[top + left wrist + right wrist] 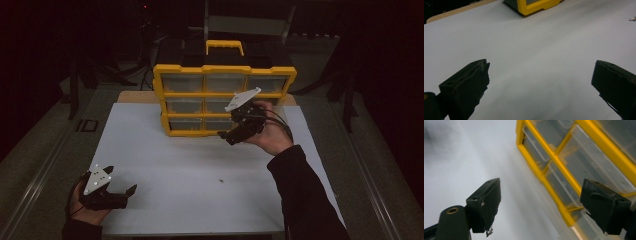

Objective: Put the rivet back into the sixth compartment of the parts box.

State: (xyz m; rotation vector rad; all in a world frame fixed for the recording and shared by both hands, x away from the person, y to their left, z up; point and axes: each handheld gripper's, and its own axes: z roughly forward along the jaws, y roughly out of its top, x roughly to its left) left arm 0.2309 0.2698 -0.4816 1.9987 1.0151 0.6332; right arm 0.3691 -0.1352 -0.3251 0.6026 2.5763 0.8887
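A yellow drawer cabinet [205, 95] with clear plastic drawers stands upright at the back of the white table [190, 160]. My right gripper [227, 138] hovers open just in front of its lower right drawers. In the right gripper view the open gripper [540, 192] has nothing between its jaws and looks at the tilted, blurred drawers [564, 187]. My left gripper [122, 180] rests low over the table's front left corner, wide open and holding nothing. It [540, 68] faces bare table top. A tiny screw [220, 180] lies on the table between both hands.
The cabinet has a black top with a yellow carry handle [225, 46]. Its lower corner [534, 6] and the screw [632, 18] appear far off in the left gripper view. Dark floor and stand legs surround the table; a wooden edge [137, 96] runs behind the white sheet.
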